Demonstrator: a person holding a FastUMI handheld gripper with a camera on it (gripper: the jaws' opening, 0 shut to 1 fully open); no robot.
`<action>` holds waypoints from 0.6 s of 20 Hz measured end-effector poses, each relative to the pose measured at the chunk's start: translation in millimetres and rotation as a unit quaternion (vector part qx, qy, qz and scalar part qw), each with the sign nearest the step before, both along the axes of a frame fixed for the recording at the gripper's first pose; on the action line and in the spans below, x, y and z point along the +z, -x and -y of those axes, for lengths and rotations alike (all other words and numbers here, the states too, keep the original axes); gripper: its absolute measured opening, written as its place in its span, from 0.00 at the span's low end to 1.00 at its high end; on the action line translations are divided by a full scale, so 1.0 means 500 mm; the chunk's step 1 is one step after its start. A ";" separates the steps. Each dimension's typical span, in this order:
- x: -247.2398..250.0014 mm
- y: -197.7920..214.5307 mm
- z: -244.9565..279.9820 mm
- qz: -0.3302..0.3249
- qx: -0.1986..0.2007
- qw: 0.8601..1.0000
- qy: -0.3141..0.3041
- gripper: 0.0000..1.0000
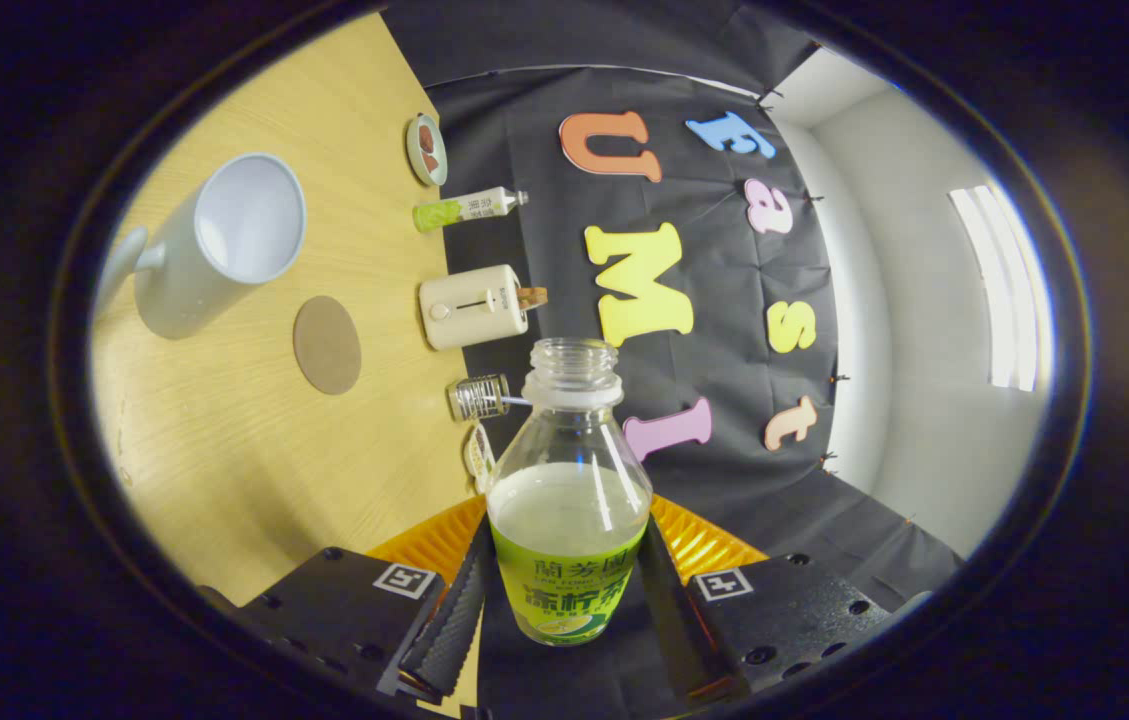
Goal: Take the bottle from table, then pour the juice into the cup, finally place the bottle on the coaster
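**Gripper view: open bottle clamped between the fingers, table tilted sideways**

Gripper view is showing the gripper (564,600) clenching the bottle (569,500), with one finger pressing on each side of its labelled lower body. The bottle is sitting uncapped, its clear neck and threaded mouth pointing forward along the fingers, and pale juice is filling it to roughly the shoulder.

The wooden table (224,450) is appearing rotated, lying off to one side of the bottle. On it, the white cup (224,240) is standing well apart from the bottle, its empty mouth facing the camera and its handle on the far side. The round brown coaster (327,344) is lying flat just beside the cup, between it and the bottle.

Along the table's back edge, against the booth wall, several things are lining up: a small round dish (426,149), a tube with a green end (469,208), a cream toaster (474,306) and a small glass jar (480,397).
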State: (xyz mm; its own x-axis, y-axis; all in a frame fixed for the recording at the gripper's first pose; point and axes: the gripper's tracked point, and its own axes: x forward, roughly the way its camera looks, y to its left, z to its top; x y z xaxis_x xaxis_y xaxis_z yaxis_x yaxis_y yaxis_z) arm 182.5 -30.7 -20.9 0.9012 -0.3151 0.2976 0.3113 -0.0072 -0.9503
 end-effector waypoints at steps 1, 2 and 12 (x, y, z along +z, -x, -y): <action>0.003 -0.003 -0.006 0.004 0.003 1.000 0.011 0.79; 0.005 -0.001 -0.016 0.007 0.004 1.000 0.026 0.79; 0.024 0.025 -0.115 0.043 0.022 0.987 0.151 0.79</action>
State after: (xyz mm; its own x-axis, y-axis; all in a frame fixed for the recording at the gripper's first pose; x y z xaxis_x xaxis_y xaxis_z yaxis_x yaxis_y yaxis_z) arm 170.1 26.9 -9.1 0.8788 -0.1623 0.4488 0.3978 -0.2706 -0.8767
